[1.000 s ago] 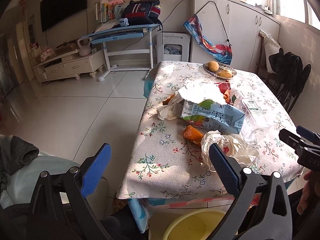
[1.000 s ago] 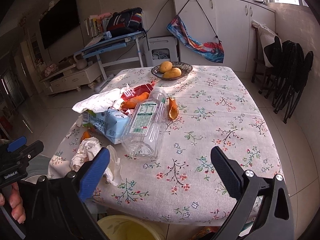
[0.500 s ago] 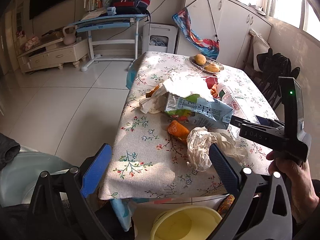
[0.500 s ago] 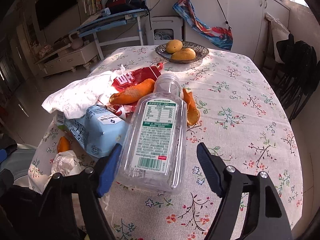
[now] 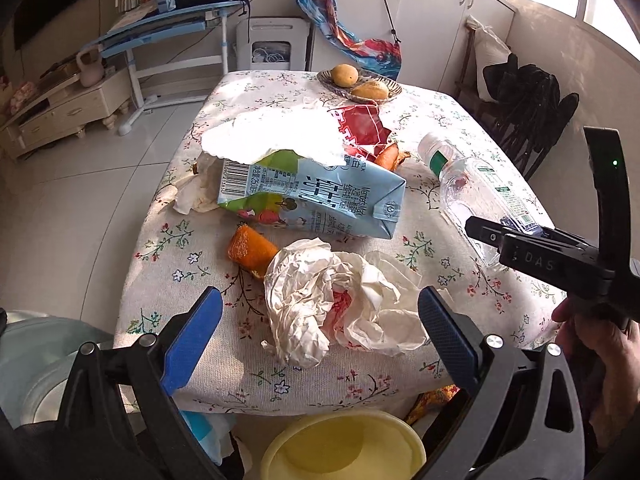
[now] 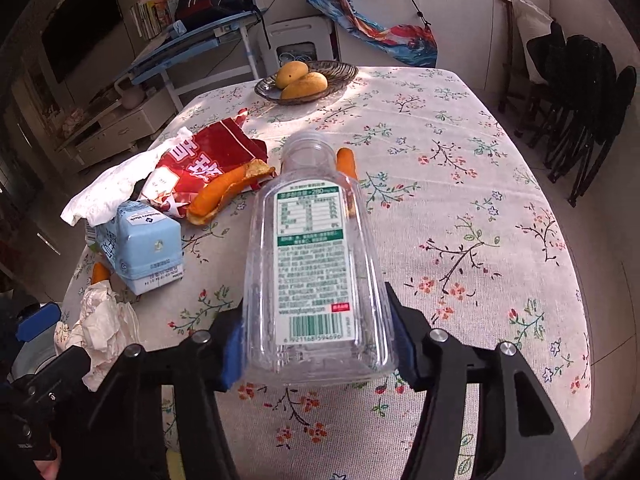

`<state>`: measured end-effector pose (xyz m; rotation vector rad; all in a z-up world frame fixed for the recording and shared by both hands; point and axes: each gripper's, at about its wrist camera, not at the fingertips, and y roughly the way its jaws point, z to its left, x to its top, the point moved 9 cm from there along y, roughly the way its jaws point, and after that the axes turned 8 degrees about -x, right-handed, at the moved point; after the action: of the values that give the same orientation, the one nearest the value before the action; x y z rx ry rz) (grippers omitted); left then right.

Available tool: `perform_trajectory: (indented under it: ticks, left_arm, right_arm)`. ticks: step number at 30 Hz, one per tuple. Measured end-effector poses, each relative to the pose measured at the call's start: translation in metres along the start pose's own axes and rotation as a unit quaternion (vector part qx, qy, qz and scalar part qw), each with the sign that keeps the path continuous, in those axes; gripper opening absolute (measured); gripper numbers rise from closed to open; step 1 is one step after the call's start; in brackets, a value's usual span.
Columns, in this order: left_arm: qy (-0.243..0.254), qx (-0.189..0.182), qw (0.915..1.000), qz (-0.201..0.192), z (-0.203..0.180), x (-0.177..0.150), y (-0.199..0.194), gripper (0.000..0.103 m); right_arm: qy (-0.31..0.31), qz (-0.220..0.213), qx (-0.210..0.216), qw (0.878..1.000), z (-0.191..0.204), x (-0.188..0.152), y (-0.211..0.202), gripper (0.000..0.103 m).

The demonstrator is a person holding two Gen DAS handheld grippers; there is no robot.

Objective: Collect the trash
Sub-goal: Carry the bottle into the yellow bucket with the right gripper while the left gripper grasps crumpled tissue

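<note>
Trash lies on a floral-clothed table [image 5: 168, 248]. My left gripper [image 5: 320, 320] is open, its blue pads either side of a crumpled white paper wad [image 5: 332, 300] near the front edge. Behind it are an orange peel [image 5: 250, 246], a blue milk carton [image 5: 312, 196], a white tissue [image 5: 272, 136] and a red snack wrapper [image 5: 360, 128]. My right gripper [image 6: 316, 348] is closed on the base of a clear plastic bottle [image 6: 312, 264] that lies on the cloth; the bottle also shows in the left wrist view [image 5: 476, 188].
A yellow bin [image 5: 344, 448] stands below the table's front edge. A dish of mangoes [image 6: 308, 78] sits at the far end. Dark folded chairs [image 6: 580, 92] stand to the right, a blue desk [image 5: 168, 28] and a white cabinet at the back left.
Both grippers moved forward over the table. My right gripper closed around the bottle's base. My left gripper came up to the paper wad, still open.
</note>
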<state>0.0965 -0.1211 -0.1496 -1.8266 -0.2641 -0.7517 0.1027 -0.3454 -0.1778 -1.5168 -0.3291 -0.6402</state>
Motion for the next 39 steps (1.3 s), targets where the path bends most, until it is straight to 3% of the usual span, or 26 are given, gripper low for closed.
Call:
perform_trajectory:
  ticks: [2, 3, 4, 5, 6, 11, 12, 15, 20, 24, 32, 35, 39]
  left_arm:
    - [0.006, 0.004, 1.0000, 0.004, -0.003, -0.002, 0.006, 0.094]
    - [0.012, 0.005, 0.9999, 0.006, -0.004, -0.003, 0.008, 0.085]
    - [0.022, 0.002, 0.9997, 0.013, -0.007, -0.005, 0.011, 0.068]
    - [0.031, -0.001, 0.9992, 0.023, -0.010, -0.006, 0.015, 0.063]
    - [0.038, -0.005, 0.9988, 0.030, -0.012, -0.008, 0.018, 0.051]
    - [0.063, -0.020, 0.9978, 0.011, -0.021, -0.004, 0.007, 0.026]
    - [0.068, -0.023, 0.9974, 0.007, -0.022, -0.004, 0.003, 0.013]
    - [0.083, -0.021, 0.9964, -0.001, -0.025, -0.004, -0.005, 0.012]
    - [0.090, -0.025, 0.9956, -0.011, -0.026, -0.004, -0.016, 0.010]
    - [0.071, -0.039, 0.9966, -0.017, -0.019, -0.004, -0.025, 0.009]
    - [0.021, -0.063, 0.9967, -0.047, 0.008, 0.000, -0.050, 0.009]
    - [0.009, -0.059, 0.9962, -0.063, 0.019, 0.004, -0.060, 0.009]
    - [0.002, -0.050, 0.9954, -0.082, 0.029, 0.009, -0.072, 0.009]
  right_arm:
    - [0.007, 0.003, 0.006, 1.000, 0.002, -0.001, 0.002, 0.059]
    - [0.009, 0.002, 0.009, 1.000, 0.003, 0.000, 0.003, 0.059]
    - [0.010, 0.001, 0.011, 1.000, 0.004, 0.001, 0.003, 0.058]
    - [0.014, 0.000, 0.016, 1.000, 0.004, 0.001, 0.002, 0.058]
    - [0.025, 0.001, 0.024, 0.999, 0.003, 0.000, 0.002, 0.058]
    - [0.111, 0.017, 0.100, 0.989, -0.008, -0.003, -0.006, 0.057]
    - [0.126, 0.021, 0.117, 0.985, -0.009, -0.004, -0.009, 0.057]
    - [0.160, 0.026, 0.162, 0.973, -0.009, -0.010, -0.018, 0.057]
    - [0.179, 0.025, 0.184, 0.966, -0.008, -0.016, -0.032, 0.056]
    - [0.179, 0.020, 0.180, 0.967, -0.011, -0.019, -0.039, 0.056]
    - [0.198, 0.016, 0.220, 0.955, -0.012, -0.027, -0.057, 0.056]
    - [0.188, 0.020, 0.242, 0.952, -0.003, -0.034, -0.067, 0.056]
    - [0.129, 0.041, 0.276, 0.952, 0.024, -0.058, -0.085, 0.056]
